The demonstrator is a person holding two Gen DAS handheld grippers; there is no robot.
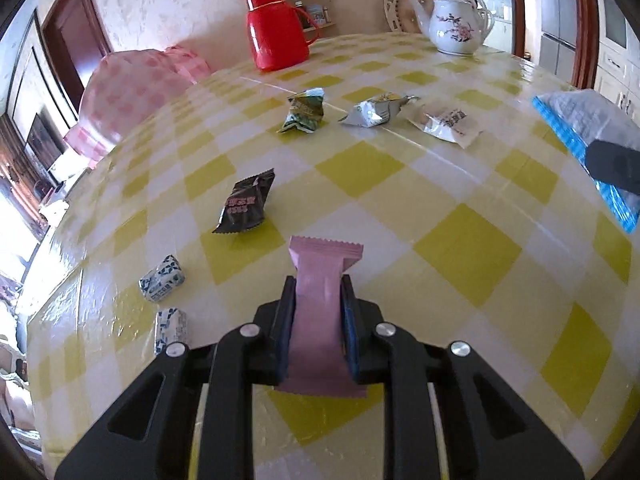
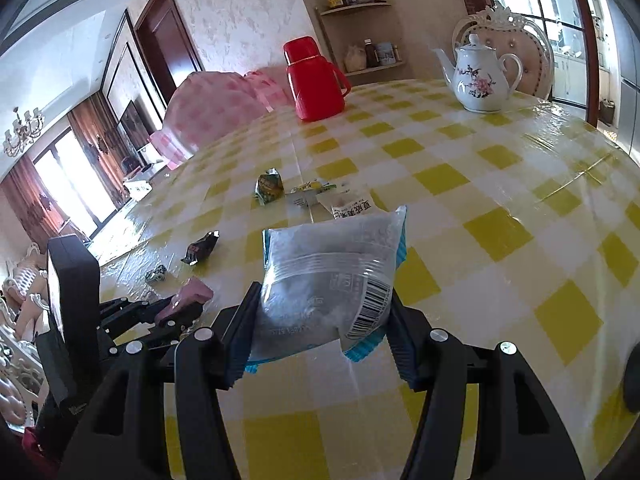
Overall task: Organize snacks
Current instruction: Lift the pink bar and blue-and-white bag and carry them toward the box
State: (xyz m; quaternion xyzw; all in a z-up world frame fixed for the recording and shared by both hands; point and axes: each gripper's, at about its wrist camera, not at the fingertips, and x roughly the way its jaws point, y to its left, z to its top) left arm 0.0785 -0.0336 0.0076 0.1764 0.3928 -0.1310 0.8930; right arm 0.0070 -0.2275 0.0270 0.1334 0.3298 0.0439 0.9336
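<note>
While clamped on a pink wrapper (image 1: 318,312), left gripper (image 1: 316,320) with jaws pressed against both long sides of the packet; serrated top edge of the wrapper projecting beyond the fingertips, lower end lying between the black arms. Same gripper (image 2: 182,306) at the lower left of the right wrist view, pink wrapper (image 2: 192,294) in its tip. Right gripper (image 2: 320,320) closed on a clear bag (image 2: 328,276) with blue crimped edges and a barcode label, jaws partly apart and pressing the bag's two sides; the bag (image 1: 580,120) at the right edge of the left wrist view, raised off the surface (image 1: 460,240), a yellow-and-white checked cloth under glossy film. Loose on the surface: a black packet (image 1: 246,202) just beyond the pink wrapper, two blue-and-white candies (image 1: 162,278) to its left, one nearer than the other; farther off, in a rough row, a green packet (image 1: 304,112), a silver packet (image 1: 374,112) and a white packet (image 1: 446,122). At the far edge, a red flask (image 1: 274,28) and a white teapot (image 1: 456,26) with pink blossom, well apart. Beyond the surface at left, a pink checked cover (image 1: 132,92).
</note>
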